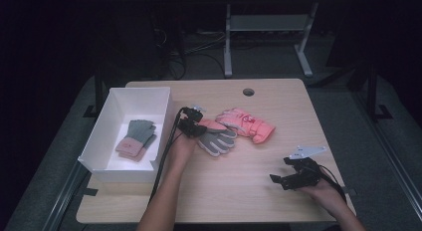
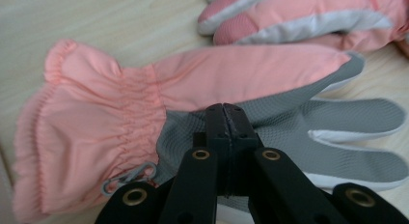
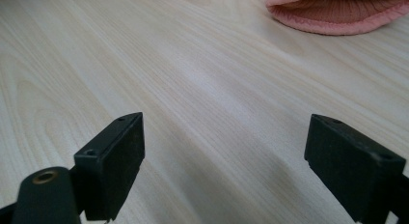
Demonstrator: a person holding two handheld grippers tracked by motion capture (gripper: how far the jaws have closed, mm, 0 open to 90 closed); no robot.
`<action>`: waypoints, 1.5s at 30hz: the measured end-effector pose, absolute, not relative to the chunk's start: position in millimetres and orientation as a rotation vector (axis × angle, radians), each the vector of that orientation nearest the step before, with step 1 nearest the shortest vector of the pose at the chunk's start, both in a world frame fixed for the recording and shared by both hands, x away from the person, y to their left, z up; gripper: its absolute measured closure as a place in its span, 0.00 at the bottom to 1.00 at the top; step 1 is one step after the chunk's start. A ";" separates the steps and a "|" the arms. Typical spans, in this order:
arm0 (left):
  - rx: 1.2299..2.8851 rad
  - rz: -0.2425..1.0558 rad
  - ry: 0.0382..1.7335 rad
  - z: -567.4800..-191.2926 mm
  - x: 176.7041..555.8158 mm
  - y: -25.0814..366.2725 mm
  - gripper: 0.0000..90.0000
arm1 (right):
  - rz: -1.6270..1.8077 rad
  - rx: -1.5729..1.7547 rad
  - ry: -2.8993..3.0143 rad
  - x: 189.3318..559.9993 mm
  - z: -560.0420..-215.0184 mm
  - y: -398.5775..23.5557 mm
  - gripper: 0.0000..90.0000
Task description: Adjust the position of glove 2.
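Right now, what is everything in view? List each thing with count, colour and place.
ski glove: one, pink with grey palm, table centre, palm up, pinched by the left gripper
second ski glove: one, pink and white, just beyond it
knit gloves: a pair, grey and pink, inside the bin
bin: one, white, table's left edge
table: one, light wood
left gripper: black, fingers shut on the grey palm
right gripper: black, open, near right edge

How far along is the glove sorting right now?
Done: a grey and pink pair lies in the white box. In hand: the left gripper is shut on the grey palm of the pink glove. Left: that glove and the other pink glove are on the table; the right gripper waits open.
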State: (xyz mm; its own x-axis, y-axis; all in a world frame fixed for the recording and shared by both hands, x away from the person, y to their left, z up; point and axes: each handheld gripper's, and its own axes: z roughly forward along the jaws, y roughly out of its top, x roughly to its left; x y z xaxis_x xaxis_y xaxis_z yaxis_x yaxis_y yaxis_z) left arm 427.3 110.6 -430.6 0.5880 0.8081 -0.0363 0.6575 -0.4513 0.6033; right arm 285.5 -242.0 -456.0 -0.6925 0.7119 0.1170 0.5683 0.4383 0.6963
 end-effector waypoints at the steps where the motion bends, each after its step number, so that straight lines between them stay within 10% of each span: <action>1: 2.246 0.333 1.158 -432.2 426.7 110.6 1.00 | 1.100 1.124 2.491 285.3 -456.1 -242.0 0.15; 37: 2.251 0.011 0.807 -431.3 342.0 44.3 1.00 | 1.095 1.134 2.481 283.2 -454.5 -242.7 0.15; 45: 2.225 0.167 0.886 -401.9 368.8 75.4 1.00 | 1.106 1.130 2.468 283.0 -454.6 -244.2 0.15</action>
State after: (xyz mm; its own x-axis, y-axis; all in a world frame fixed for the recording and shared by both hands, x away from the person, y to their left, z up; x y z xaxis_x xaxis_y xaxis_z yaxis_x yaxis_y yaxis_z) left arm 368.8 75.4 -401.9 0.7551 0.6412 -0.1368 0.5470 -0.5010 0.6706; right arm 283.0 -244.2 -454.6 -0.6842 0.7207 0.1118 0.5631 0.4246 0.7090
